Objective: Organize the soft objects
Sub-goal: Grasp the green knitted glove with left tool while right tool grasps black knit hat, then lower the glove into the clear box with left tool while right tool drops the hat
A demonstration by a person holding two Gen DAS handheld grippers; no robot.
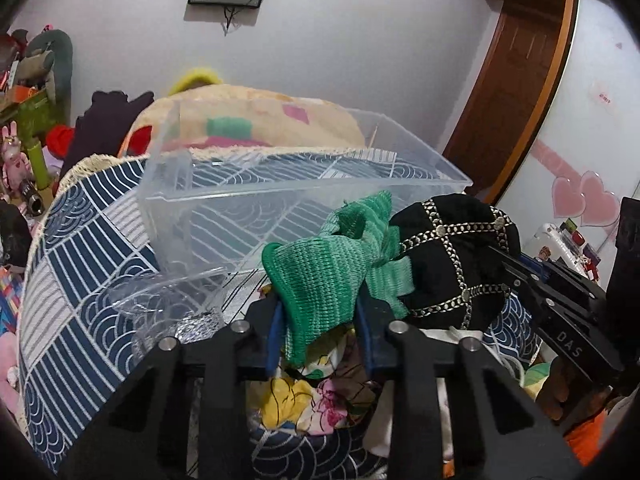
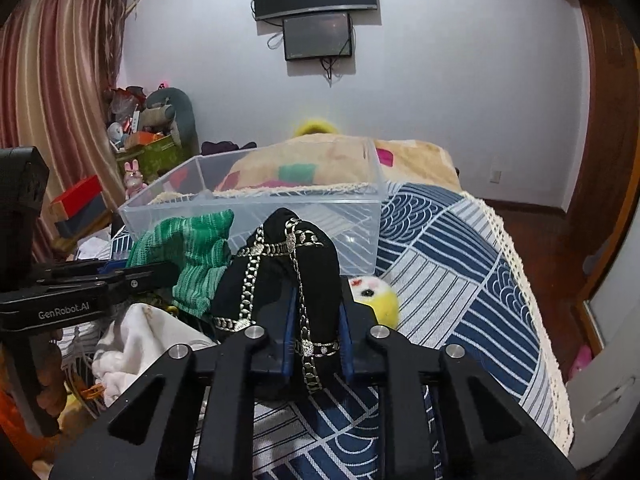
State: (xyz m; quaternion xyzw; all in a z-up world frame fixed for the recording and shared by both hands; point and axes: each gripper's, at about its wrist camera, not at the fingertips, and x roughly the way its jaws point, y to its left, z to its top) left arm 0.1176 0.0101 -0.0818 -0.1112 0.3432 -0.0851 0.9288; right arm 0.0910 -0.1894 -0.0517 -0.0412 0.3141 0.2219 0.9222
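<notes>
We work over a bed spread with a blue-and-white wave-pattern bedspread (image 2: 460,248), and the biggest thing we have to reckon with is the clear plastic bin (image 1: 304,200), which sits on the spread at about twelve o'clock from both grippers, open-topped and apparently with nothing in it; we judge it rigid, light and likely to slide if nudged, so whatever goes in should go over its near rim rather than be pushed against it. Next in size is the black studded hat (image 2: 280,264), clamped in our right gripper (image 2: 316,344), its jaws closed on a fold of fabric crossed by the metal chain trim; it looks soft and floppy but a little weightier than plain cloth, and the trim may be slippery, so we would take it on the fabric. At nine o'clock from it, touching or just beside it, hangs the green knit glove (image 1: 320,276), pinched near its cuff by our left gripper (image 1: 320,328), with its fingers draping toward the hat; it seems very light, stretchy and easy to snag, so a hold on the thicker cuff suits it. Below it, at six o'clock, lies a jumble of printed cloth (image 1: 304,400), limp and tangled. Smallest, at three o'clock of the right gripper, a yellow plush toy (image 2: 376,296) rests on the bedspread, squashy and easily grasped around its body.
</notes>
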